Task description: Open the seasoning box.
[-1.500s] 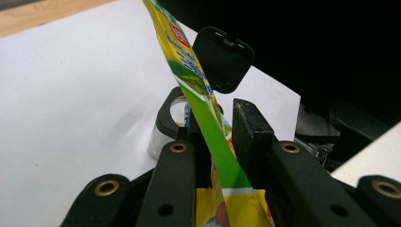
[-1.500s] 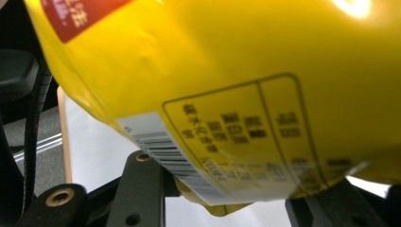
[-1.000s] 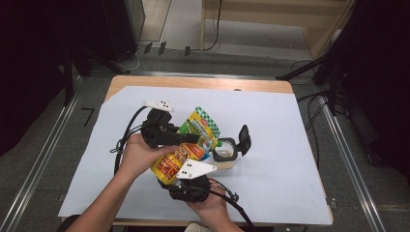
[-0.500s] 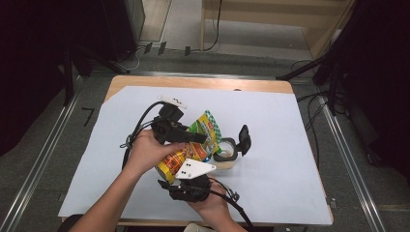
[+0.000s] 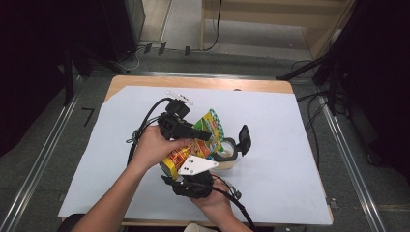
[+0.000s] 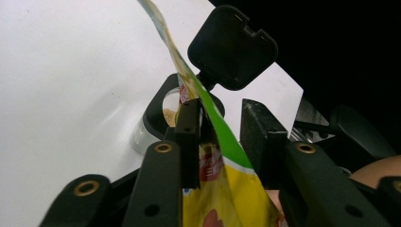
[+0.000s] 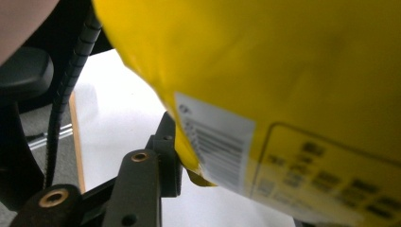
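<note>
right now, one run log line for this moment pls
left gripper: jaws just opening, snack bag top between them | right gripper: on bag's lower end | open jar: under bag mouth

We get the high view from above the near side, looking forward and down over the whole table (image 5: 270, 87). The left gripper view sits super close, looking along its jaws at the bag (image 6: 222, 156) and jar (image 6: 158, 116). The right gripper view is jammed against that same bag (image 7: 293, 71). All three share it.
</note>
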A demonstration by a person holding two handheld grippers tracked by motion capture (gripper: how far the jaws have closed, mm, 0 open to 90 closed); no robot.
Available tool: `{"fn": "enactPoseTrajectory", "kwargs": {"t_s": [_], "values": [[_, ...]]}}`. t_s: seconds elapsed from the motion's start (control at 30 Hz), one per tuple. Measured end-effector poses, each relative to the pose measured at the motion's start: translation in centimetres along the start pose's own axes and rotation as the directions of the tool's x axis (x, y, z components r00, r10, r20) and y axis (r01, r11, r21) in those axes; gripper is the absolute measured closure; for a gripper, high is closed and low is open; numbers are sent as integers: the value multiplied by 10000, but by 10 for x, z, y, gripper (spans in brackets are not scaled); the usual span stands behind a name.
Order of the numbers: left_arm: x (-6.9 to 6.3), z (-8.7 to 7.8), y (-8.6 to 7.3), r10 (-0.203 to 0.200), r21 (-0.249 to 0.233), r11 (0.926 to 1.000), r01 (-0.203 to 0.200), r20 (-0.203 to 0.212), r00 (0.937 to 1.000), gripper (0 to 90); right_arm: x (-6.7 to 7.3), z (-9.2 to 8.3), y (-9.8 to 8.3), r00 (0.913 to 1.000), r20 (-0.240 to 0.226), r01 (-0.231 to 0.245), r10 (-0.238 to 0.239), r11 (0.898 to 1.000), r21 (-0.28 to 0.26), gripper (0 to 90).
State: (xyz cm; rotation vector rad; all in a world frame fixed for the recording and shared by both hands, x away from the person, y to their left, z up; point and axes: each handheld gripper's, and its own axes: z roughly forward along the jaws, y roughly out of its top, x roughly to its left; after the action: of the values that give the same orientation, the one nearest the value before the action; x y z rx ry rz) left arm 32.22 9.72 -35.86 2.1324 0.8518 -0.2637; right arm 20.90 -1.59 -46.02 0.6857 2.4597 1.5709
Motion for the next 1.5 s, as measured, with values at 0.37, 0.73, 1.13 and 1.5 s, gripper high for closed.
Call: {"fn": "enactPoseTrajectory", "kwargs": {"t_s": [0.37, 0.73, 1.13, 1.5], "values": [[-7, 0, 1, 163, -172, 9997, -161, 169, 9997, 577, -8, -6, 2, 9957, -251, -900, 890, 9951, -403, 603], [-12, -1, 0, 476, -233, 9986, -483, -294, 9984, 635, -10, -7, 3, 9929, -60, -1189, 1188, 9921, -396, 582], [-12, -2, 0, 358, -233, 9991, -366, -329, 9988, 698, -6, -4, 1, 9999, 39, -105, 105, 9999, -72, 526], [-13, -3, 1, 362, -340, 9987, -369, -211, 9991, 674, -3, -5, 5, 9999, 145, 22, -22, 10000, -3, 616]]}}
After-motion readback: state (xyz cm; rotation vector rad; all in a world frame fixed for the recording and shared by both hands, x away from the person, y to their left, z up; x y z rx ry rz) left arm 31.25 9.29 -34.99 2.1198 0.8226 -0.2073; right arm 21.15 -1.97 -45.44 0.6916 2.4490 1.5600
